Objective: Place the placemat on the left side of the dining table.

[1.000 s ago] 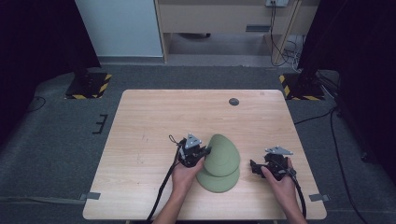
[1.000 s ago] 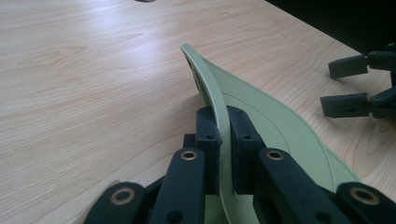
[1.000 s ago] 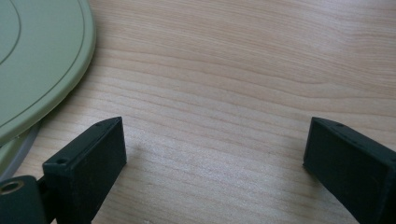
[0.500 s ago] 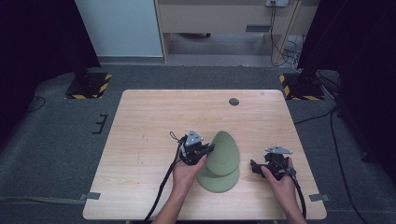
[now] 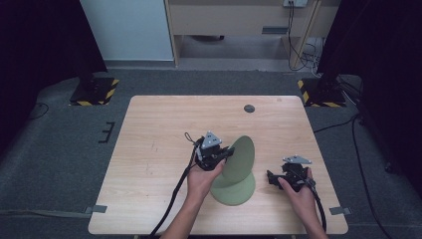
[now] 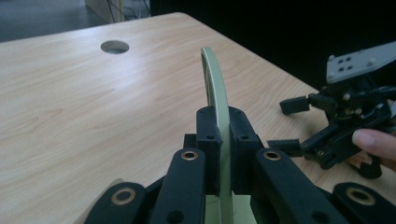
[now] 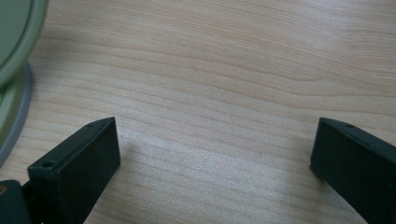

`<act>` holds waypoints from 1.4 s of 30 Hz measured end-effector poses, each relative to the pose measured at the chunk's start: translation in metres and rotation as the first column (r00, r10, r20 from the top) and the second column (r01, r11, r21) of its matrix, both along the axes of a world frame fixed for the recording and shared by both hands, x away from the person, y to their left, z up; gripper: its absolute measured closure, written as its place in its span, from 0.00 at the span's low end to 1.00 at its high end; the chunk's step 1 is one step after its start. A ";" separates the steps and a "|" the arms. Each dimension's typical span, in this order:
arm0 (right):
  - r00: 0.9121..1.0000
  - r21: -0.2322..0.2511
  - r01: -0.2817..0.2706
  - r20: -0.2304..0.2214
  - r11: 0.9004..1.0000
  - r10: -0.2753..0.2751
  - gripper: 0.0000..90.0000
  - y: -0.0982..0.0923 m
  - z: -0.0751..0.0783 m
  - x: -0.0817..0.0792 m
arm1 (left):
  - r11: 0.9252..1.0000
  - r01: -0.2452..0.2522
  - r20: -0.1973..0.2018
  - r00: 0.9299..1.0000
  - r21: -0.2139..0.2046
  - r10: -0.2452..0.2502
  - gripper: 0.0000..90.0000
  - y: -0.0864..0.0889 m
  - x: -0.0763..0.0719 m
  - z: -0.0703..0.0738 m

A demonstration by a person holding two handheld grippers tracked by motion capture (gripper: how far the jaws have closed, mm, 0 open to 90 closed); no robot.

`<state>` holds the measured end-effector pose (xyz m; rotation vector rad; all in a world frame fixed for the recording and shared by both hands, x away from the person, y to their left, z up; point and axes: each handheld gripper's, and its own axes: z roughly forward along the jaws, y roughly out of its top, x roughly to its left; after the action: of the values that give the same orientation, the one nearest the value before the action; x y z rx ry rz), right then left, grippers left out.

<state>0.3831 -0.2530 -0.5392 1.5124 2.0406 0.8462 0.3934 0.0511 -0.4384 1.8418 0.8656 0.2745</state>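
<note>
Between our left gripper's black jaws sits the rim of a thin pale-green round plate, pinched tight and tilted up on edge. Under it lies a second pale-green round plate, flat on the light wooden table, touching the raised one's lower edge. Both look plain, matte, with nothing in them. Our right gripper rests on the table just beside the plates, jaws spread wide, gripping nothing.
</note>
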 end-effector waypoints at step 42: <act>1.000 0.001 0.000 -0.001 1.000 0.000 0.01 -0.001 0.000 0.002 | 0.990 -0.104 0.035 0.994 0.093 0.101 0.95 -0.009 0.055 0.039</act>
<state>0.3849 -0.2538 -0.5394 1.5140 2.0413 0.8461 0.4481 0.0420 -0.3992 1.8779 0.9414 0.4133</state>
